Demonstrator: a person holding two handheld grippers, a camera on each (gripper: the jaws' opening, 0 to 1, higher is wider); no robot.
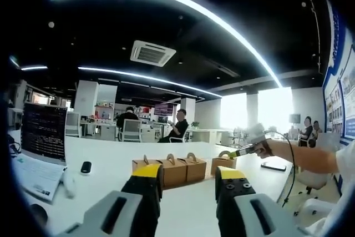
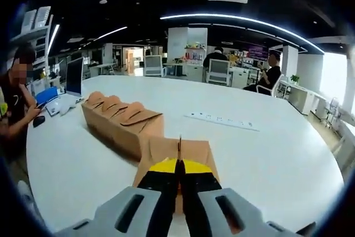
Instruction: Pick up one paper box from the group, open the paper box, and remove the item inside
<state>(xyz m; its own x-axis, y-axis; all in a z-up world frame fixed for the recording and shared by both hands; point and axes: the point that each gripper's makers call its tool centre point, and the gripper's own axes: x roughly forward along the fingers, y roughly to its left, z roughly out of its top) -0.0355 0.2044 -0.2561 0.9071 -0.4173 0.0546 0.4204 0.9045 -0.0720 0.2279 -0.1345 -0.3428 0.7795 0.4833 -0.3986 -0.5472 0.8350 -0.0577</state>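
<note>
Right claw [image 2: 178, 177] pinched tight on the thin upright handle tab of one brown paper box [image 2: 176, 162], jaws meeting with almost no gap and the tab's edge sticking up just above the yellow tips. Sitting on the white table [image 2: 266, 159], this box, just apart from the row of three more boxes [image 2: 119, 120] lying beside it toward the left of the right gripper view. Seen again in the left gripper view: the single box [image 1: 223, 163] off to the right of the row [image 1: 171, 169], with the right claw reaching in on its handle from a person's hand [image 1: 265, 147].

Left claw [image 1: 188, 184] hanging wide open and empty above the table, jaws well apart, aimed at the gap between the row and the lone box.

Judged as the pick-up step, with the grip made and the lift not yet clearly begun. To do it well:
- Lift straight up by the tab, slowly, since thin card held at one edge can tear or slip free
- Keep the box level so that whatever is inside does not shift and swing it
- Bring it clear of the row before turning, to avoid knocking the neighbours
- Bring the open left claw in under or against a side wall to steady the body, ready for parting the top flaps

Laptop [image 1: 41, 142] and a small dark mouse [image 1: 86, 166] lying on the table well off to the left, clear of the work
</note>
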